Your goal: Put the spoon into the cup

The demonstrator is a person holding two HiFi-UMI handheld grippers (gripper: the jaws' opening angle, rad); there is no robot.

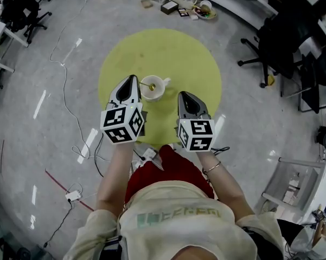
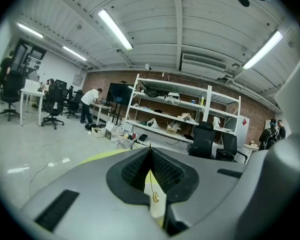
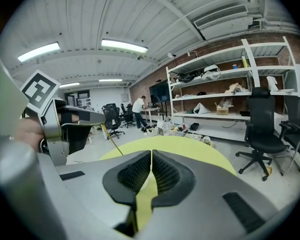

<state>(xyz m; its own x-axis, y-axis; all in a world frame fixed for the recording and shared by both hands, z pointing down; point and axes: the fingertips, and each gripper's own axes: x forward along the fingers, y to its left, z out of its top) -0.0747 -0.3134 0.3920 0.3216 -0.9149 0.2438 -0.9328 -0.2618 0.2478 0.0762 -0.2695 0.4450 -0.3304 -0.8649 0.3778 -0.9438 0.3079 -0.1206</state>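
Left gripper (image 1: 133, 78) is clamped shut on the spoon (image 1: 148, 85), pinching the thin gold handle right at the jaw tips. Its own view confirms it: the pads meet at the tip (image 2: 150, 149) and the handle runs down from there to the small gold bowl (image 2: 154, 197), which sits against the white cup (image 2: 157, 210) seen through the gap under the pads. From the head view the bowl end is inside the outline of the cup's mouth (image 1: 161, 83), with the handle slanting back up and left to the jaws. Can't tell whether the bowl is below the rim or just over it. The cup stands near the front middle of the round yellow table (image 1: 173, 53), just ahead of and between both grippers, handle to the right. Right gripper (image 1: 183, 94) has its jaws closed on each other with nothing in them (image 3: 151, 153), just beside the cup and not touching it. The right gripper view also catches the left gripper (image 3: 103, 119) with the spoon (image 3: 112, 140) angling down out of its tips.
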